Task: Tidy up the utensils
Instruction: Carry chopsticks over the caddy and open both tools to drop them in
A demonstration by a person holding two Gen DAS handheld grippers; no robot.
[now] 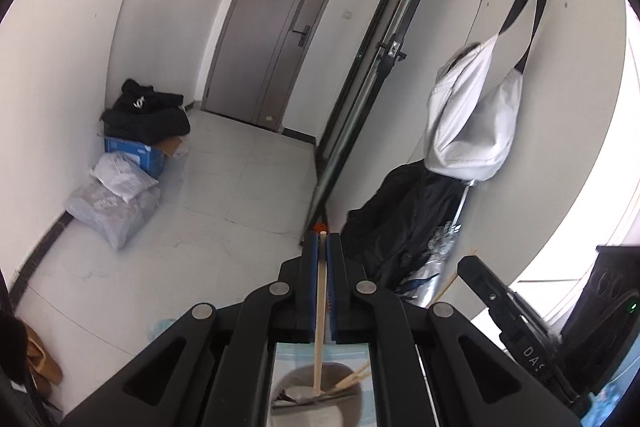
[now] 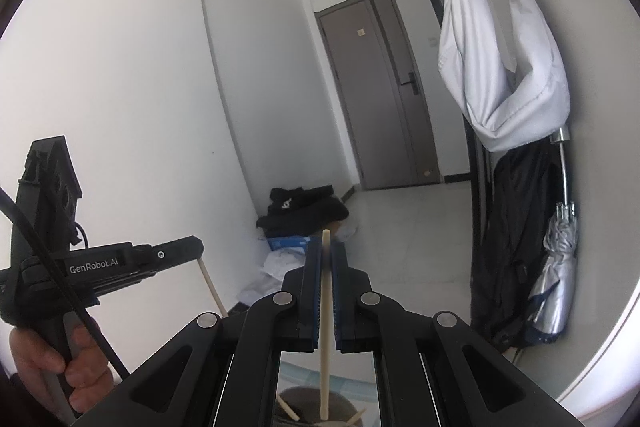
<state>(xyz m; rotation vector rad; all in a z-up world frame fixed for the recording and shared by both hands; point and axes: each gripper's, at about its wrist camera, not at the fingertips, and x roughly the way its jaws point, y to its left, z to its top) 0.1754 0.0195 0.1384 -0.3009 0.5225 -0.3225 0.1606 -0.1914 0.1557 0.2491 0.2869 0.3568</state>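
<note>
In each gripper, one chopstick [image 1: 321, 291].

door [image 1: 276, 39] grey-brown | hanging bag [image 1: 472, 111] white | chopstick [image 1: 321, 307] pale wood

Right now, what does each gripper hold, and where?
Each grips one chopstick near its upper end: left gripper its chopstick, right gripper its chopstick.

Two wrist fisheyes, each close behind its own jaws, tilted slightly down, sharing the grey door [image 1: 276, 31] hallway.
</note>
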